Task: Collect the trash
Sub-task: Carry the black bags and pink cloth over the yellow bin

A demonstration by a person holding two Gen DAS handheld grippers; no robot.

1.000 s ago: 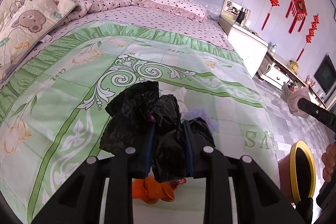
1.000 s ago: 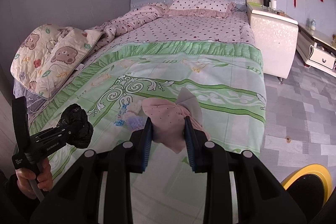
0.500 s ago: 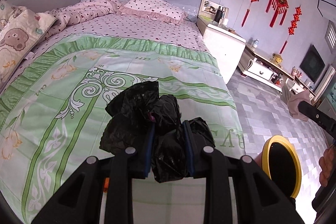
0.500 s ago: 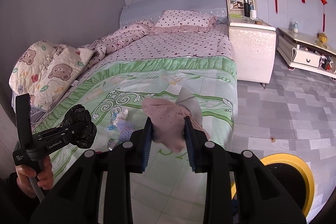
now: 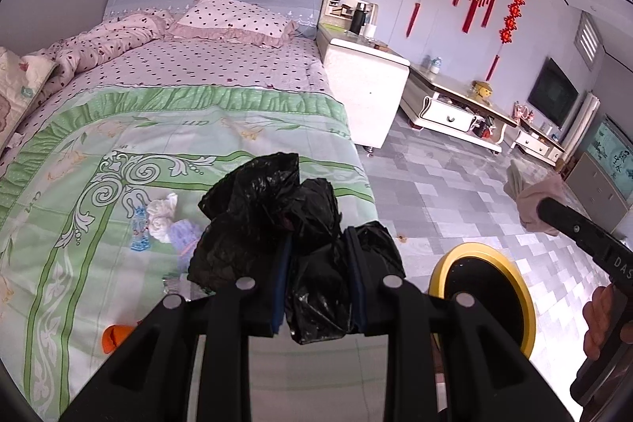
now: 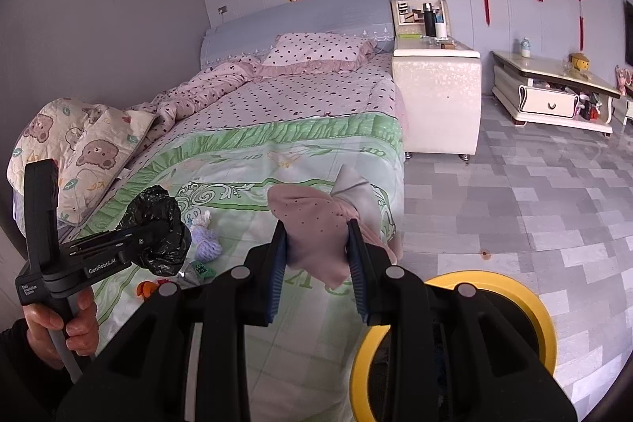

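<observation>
Both views have swung right since a second ago, off the bed and toward the floor, so the bin now sits big at the bottom right of each view. My left hand-held gripper is clenched on a crumpled black bag, and my right hand-held gripper is clamped on a wad of pink cloth. Neither grip has changed.

What matters next, I reckon: the bin with the yellow rim stands on the floor just off the foot corner of the bed, below and to the right of both loads. The right one looks nearer, almost over the rim; the left has to cross further. The bin's inside is dark, so I can't tell what's in it.

Plenty left on the bed: white tissues, a lilac wad, a blue wrapper and an orange scrap.
</observation>
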